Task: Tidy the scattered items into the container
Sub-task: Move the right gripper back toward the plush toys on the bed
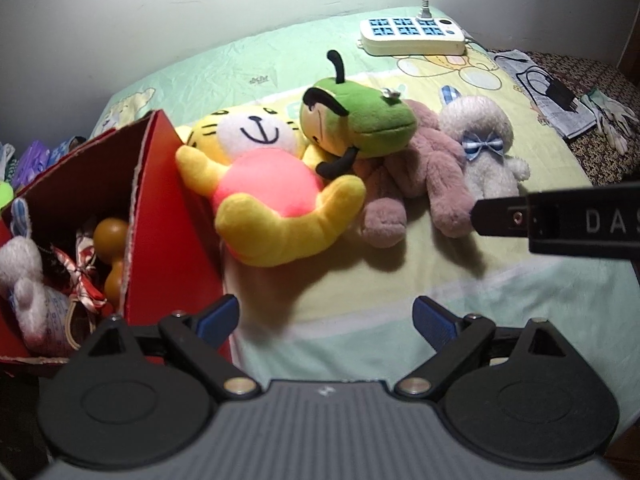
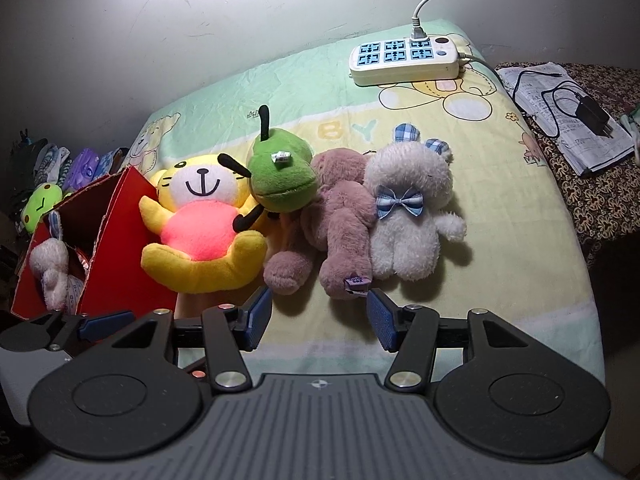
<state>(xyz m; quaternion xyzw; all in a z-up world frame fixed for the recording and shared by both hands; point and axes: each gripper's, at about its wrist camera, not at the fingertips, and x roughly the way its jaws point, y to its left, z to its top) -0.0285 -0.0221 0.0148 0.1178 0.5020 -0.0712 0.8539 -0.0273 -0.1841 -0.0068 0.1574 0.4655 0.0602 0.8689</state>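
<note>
Four plush toys lie in a row on the pale green bedsheet [image 1: 360,320]: a yellow tiger with a pink belly [image 1: 264,192] [image 2: 200,232], a green plush [image 1: 368,120] [image 2: 280,172], a dusty-pink plush [image 1: 432,172] [image 2: 344,224] and a white rabbit with a blue bow [image 1: 488,152] [image 2: 408,220]. The tiger leans on the red cardboard box [image 1: 168,240] [image 2: 116,248], which holds a small pale plush [image 1: 24,280] and an orange wooden toy [image 1: 112,236]. My left gripper [image 1: 326,306] is open and empty, just short of the tiger. My right gripper [image 2: 319,296] is open, empty, near the pink plush's feet.
A white power strip [image 1: 412,34] [image 2: 404,58] with a plugged cable lies at the far edge by the wall. To the right, papers and a black charger [image 2: 580,116] and a white glove [image 1: 612,120] rest on patterned cloth. Clutter with a green toy [image 2: 40,204] sits left of the box.
</note>
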